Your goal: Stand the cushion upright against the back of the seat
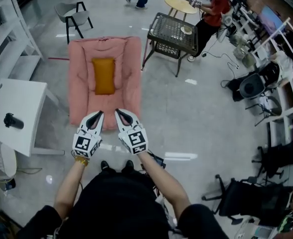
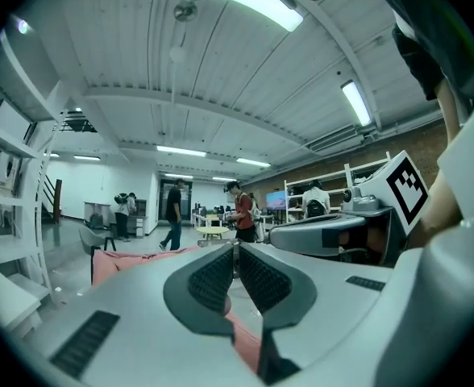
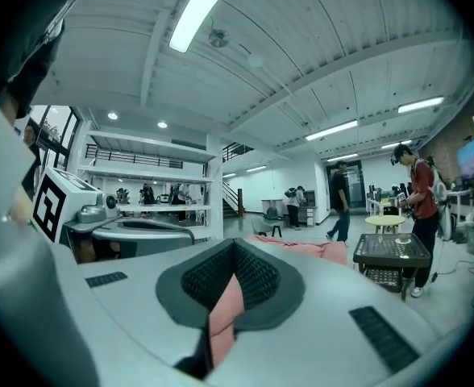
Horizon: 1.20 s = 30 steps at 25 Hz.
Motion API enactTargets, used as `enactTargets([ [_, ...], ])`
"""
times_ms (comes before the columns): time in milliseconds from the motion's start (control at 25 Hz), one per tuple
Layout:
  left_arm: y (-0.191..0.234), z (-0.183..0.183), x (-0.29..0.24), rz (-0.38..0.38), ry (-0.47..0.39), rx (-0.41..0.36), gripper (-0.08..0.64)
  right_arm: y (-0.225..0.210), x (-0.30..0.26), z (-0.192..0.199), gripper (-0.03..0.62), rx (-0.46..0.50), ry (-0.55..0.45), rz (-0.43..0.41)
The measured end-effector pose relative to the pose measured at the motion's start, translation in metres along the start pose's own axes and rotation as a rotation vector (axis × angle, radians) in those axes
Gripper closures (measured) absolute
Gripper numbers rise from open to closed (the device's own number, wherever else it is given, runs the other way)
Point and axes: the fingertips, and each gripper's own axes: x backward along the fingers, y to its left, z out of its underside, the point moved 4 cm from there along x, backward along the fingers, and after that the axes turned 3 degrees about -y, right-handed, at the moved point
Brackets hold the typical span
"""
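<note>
1. Upper centre: black wire table (image 1: 174, 34) just right of pink seat (image 1: 79, 83); white table (image 1: 14, 108) at left edge.
2. Middle of seat: mustard cushion (image 1: 104, 75), rectangular, lying flat.
3. Over seat's near edge: left gripper (image 1: 97, 116) and right gripper (image 1: 121, 115), jaws of each closed tip to tip.

An orange cushion (image 1: 104, 75) lies flat in the middle of the pink seat (image 1: 79, 86).
</note>
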Motion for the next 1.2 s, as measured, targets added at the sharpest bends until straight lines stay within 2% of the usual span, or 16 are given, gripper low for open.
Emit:
enactTargets([
  [200, 0.028, -0.019, -0.001, 0.000, -0.048, -0.019, 0.529, 0.005, -0.020, -0.025, 0.577, -0.008, -0.017, 0.003],
  [400, 0.037, -0.020, -0.002, 0.007, -0.060, -0.026, 0.529, 0.002, -0.027, -0.022, 0.577, -0.049, -0.061, -0.045],
  [520, 0.039, -0.024, 0.001, 0.014, -0.068, -0.032, 0.529, 0.000, -0.026, -0.035, 0.577, -0.036, -0.084, -0.054],
  [680, 0.043, -0.027, 0.010, 0.014, -0.072, -0.035, 0.529, 0.001, -0.027, -0.050, 0.577, 0.041, -0.092, -0.058],
  [840, 0.038, -0.026, 0.012, 0.013, -0.075, -0.030, 0.529, -0.003, -0.020, -0.059, 0.577, 0.041, -0.111, -0.053],
  [1200, 0.023, -0.020, 0.019, 0.005, -0.062, -0.014, 0.529, 0.020, -0.010, -0.049, 0.577, 0.023, -0.127, -0.048],
])
